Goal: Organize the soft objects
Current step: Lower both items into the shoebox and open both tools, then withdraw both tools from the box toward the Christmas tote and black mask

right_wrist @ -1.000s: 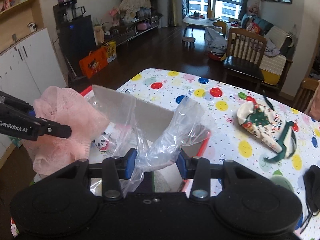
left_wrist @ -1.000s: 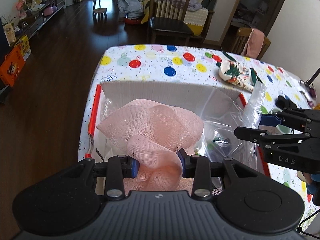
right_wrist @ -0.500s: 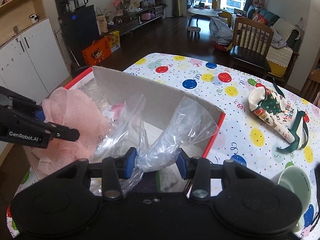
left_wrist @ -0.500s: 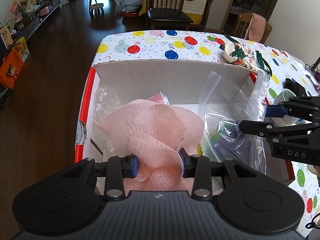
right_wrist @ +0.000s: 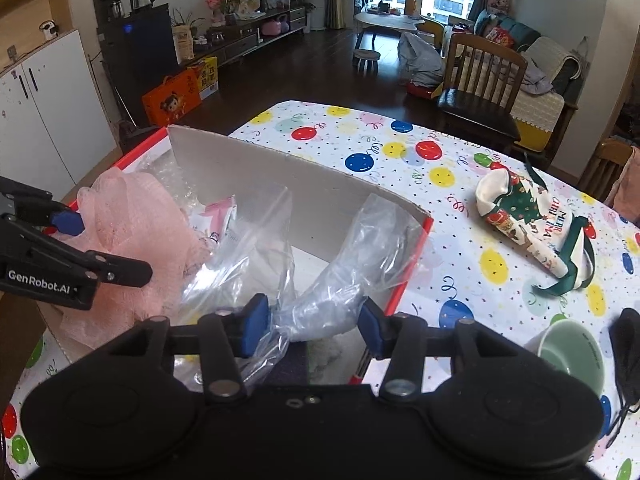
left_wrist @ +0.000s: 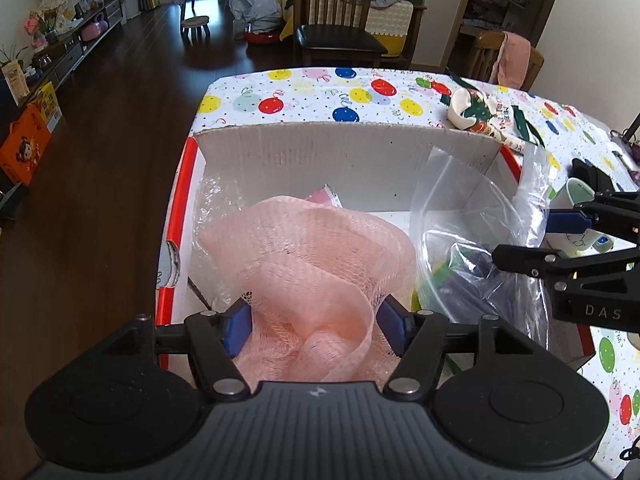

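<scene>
A red-edged cardboard box (left_wrist: 344, 148) stands on the balloon-print table, also in the right wrist view (right_wrist: 288, 176). My left gripper (left_wrist: 316, 322) is shut on a pink mesh bath pouf (left_wrist: 308, 256) and holds it inside the box at its near left; the pouf also shows in the right wrist view (right_wrist: 140, 232). My right gripper (right_wrist: 312, 320) is shut on a clear plastic bag (right_wrist: 352, 248) at the box's right side; the bag (left_wrist: 476, 236) holds dark and green items.
A Christmas-print pouch (right_wrist: 528, 216) with a green ribbon lies on the table right of the box. A green cup (right_wrist: 568, 356) stands near the right gripper. Bubble wrap (left_wrist: 216, 208) and a pink packet (right_wrist: 218, 212) lie in the box. A chair (left_wrist: 332, 20) stands beyond the table.
Both grippers have moved down and forward over the box, so its inside shows more. The pouf and the bag have sunk lower into it. Both grips are unchanged.
</scene>
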Available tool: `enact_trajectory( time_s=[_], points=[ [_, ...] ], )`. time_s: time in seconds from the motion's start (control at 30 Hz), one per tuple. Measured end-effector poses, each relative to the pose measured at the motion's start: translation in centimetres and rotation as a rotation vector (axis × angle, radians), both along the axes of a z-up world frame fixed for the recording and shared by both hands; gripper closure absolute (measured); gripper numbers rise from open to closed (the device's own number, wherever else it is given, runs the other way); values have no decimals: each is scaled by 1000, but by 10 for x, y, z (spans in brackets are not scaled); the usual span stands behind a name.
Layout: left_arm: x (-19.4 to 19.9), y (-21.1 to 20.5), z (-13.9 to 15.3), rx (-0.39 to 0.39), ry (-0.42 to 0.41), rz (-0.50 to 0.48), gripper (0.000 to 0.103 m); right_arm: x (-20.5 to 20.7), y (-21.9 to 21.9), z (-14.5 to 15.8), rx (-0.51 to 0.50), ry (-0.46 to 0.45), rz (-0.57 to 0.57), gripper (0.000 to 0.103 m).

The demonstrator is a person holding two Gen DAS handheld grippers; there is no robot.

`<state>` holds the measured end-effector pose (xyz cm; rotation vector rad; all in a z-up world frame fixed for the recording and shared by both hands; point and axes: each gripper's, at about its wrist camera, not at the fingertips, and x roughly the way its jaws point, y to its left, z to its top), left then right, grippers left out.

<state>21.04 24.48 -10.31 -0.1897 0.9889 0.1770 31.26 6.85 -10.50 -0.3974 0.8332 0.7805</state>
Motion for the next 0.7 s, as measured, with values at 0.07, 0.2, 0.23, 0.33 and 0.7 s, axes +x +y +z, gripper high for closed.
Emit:
enact_trajectory(
  time_s=[0.07,0.2,0.23,0.33,0.7],
  points=[
    [-3,0,3,-4,-8,-3,38,-3,0,2,-5,-6,3,50],
    [-10,0,12,-1,-29,-9,33,-8,0,5,-9,-16,10,44],
    [-11,1,14,-1,-38,-11,30,-9,0,6,-7,-20,11,42],
    [-16,0,22,1,-61,-13,30,-11,-1,9,-5,-25,6,40],
    [-33,-1,58,-26,-144,-7,26,-14,-24,31,55,-21,-35,19]
  ],
)
